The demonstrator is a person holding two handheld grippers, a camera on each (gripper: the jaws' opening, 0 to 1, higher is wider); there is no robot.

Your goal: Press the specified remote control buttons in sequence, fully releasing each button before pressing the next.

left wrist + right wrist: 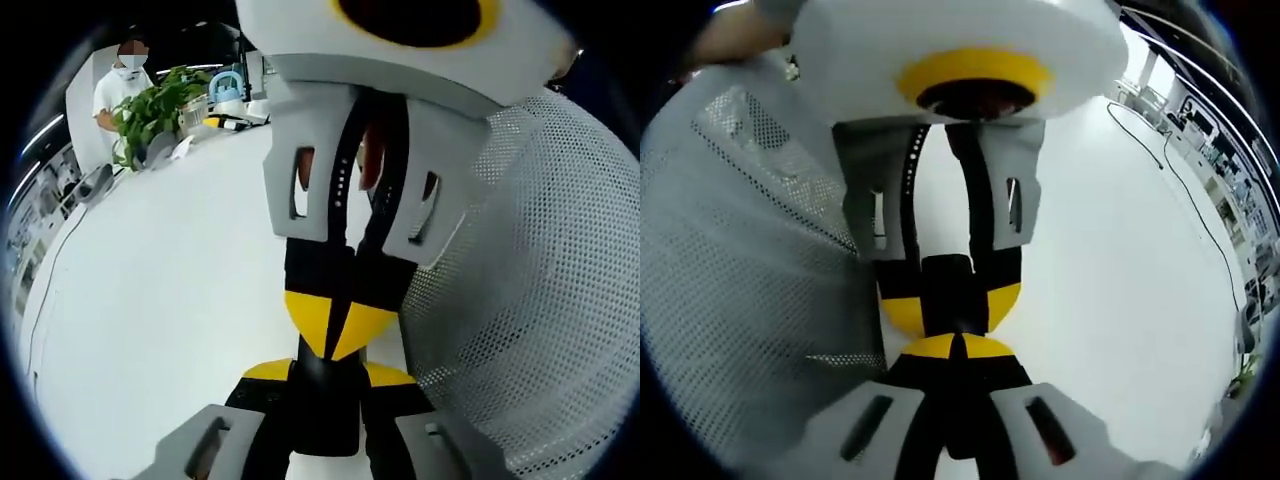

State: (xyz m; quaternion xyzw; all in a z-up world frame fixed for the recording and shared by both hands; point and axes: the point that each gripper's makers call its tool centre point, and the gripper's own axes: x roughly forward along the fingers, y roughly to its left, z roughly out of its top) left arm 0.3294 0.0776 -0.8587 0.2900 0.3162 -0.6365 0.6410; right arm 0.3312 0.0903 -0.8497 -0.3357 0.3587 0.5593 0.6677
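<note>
A black remote control (320, 415) is clamped end-on between the yellow-tipped jaws of my left gripper (325, 385), low in the left gripper view. My right gripper (340, 325) reaches down from the top of that view, its jaws shut together, and the tip seems to rest on the remote. In the right gripper view, my right gripper (960, 348) points up with its yellow tips together against the remote (950, 285). The left gripper (952, 300) hangs from above and holds the remote. The buttons are hidden.
Under both grippers lies a white table (170, 300). A white mesh surface (540, 300) curves close beside the grippers, also seen in the right gripper view (740, 260). At the far table edge are a green plant (160, 105), small items and a standing person (120, 85).
</note>
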